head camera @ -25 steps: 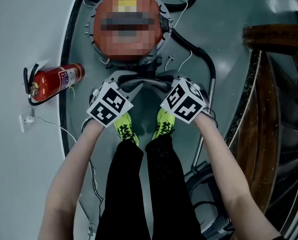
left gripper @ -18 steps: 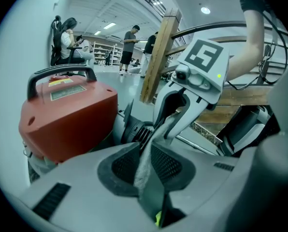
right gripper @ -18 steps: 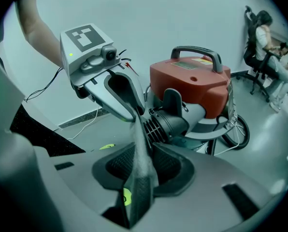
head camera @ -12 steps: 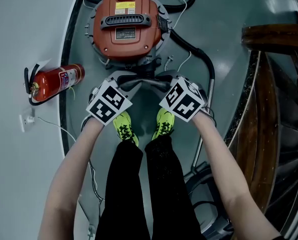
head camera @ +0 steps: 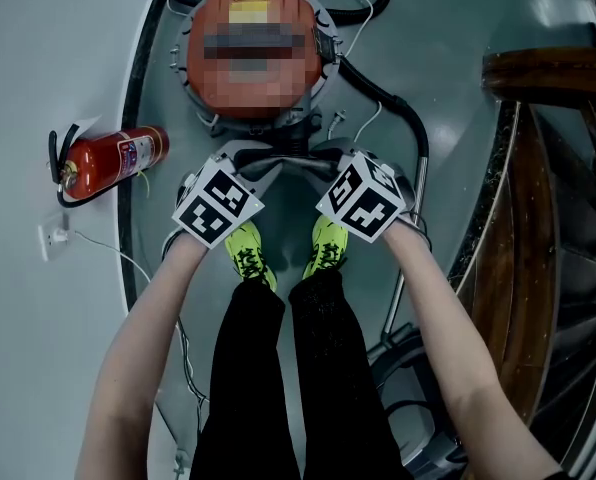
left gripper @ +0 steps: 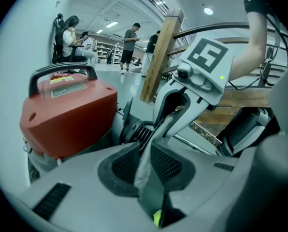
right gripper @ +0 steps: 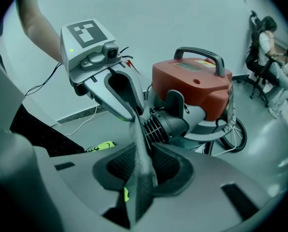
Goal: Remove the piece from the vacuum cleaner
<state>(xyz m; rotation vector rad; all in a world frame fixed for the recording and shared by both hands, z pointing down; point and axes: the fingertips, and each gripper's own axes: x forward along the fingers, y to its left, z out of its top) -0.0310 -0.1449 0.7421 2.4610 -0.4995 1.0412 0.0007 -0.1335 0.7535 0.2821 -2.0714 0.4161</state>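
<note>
A red vacuum cleaner (head camera: 253, 103) with a black handle stands on the floor ahead of the person's feet; it also shows as the red vacuum (left gripper: 66, 115) and the red vacuum (right gripper: 192, 86) in the gripper views. A thin grey piece (head camera: 283, 158) spans between my two grippers just in front of it. My left gripper (head camera: 246, 165) is shut on its left end and my right gripper (head camera: 328, 161) on its right end. Both pairs of jaws have just been closing with the piece between them. The piece (left gripper: 146, 153) runs edge-on towards the right gripper (left gripper: 170, 124). Likewise the piece (right gripper: 139, 149) leads to the left gripper (right gripper: 129, 108).
A red fire extinguisher (head camera: 108, 163) lies on the floor at left. A black hose (head camera: 398, 103) curls from the vacuum down the right side. A wooden stair rail (head camera: 553, 68) is at far right. The person's yellow shoes (head camera: 248, 253) are below the grippers. People stand far off (left gripper: 132, 47).
</note>
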